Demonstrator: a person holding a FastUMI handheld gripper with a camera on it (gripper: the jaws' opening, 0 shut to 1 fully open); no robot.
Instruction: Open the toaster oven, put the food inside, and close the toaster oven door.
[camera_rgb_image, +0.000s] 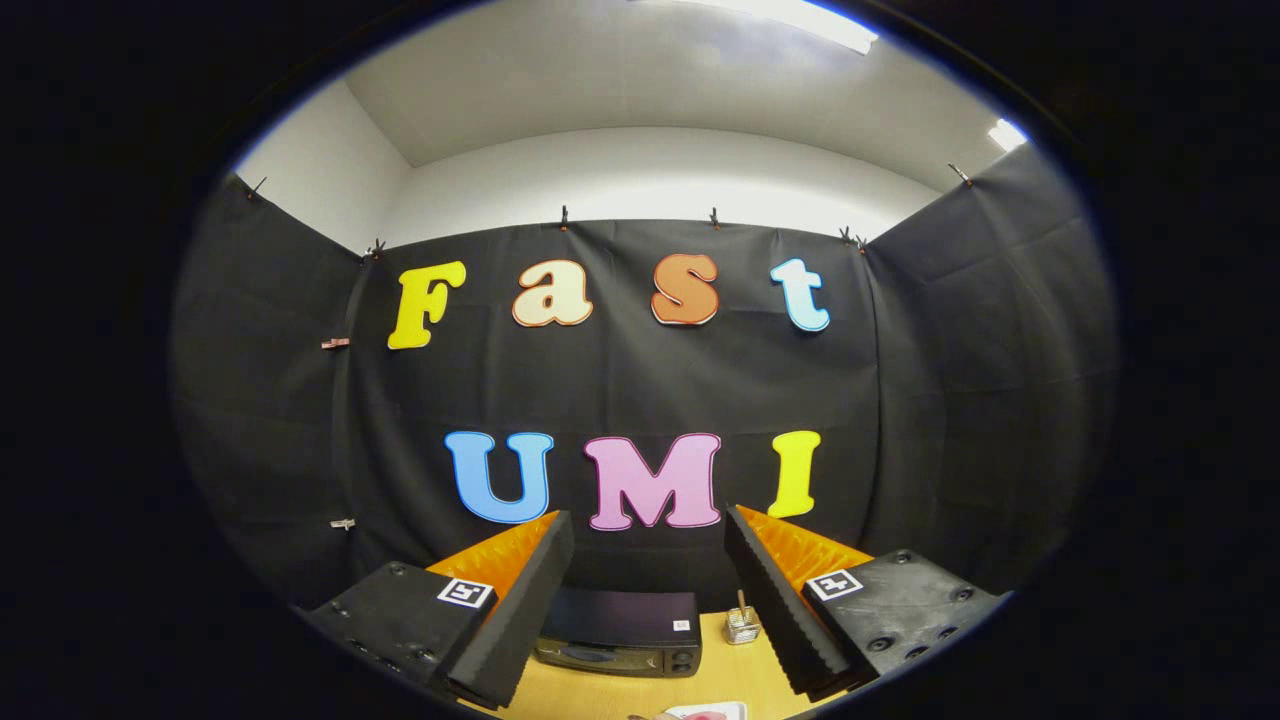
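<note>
Toaster oven sat on the wooden table, well beyond our fingertips and seen between the two fingers, nearer the left one; its dark top faced us and its door looked closed, though the front was small and low, so we could not be sure of the handle. We held the gripper high, aimed at the black cloth wall more than at the table; its fingers stood wide apart, holding nothing, with only open air between them. Just right of the oven, close to the right finger, stood a small clear container with a stick rising out of it; what it held we could not tell. At the near edge of the table, below the oven, we saw a sliver of a pale plate or tray with something pinkish on it, likely the food, but too little of it showed to name it; it lay apart from the oven. Above the cloth, a white wall and ceiling ran across, with a bright light strip.
</note>
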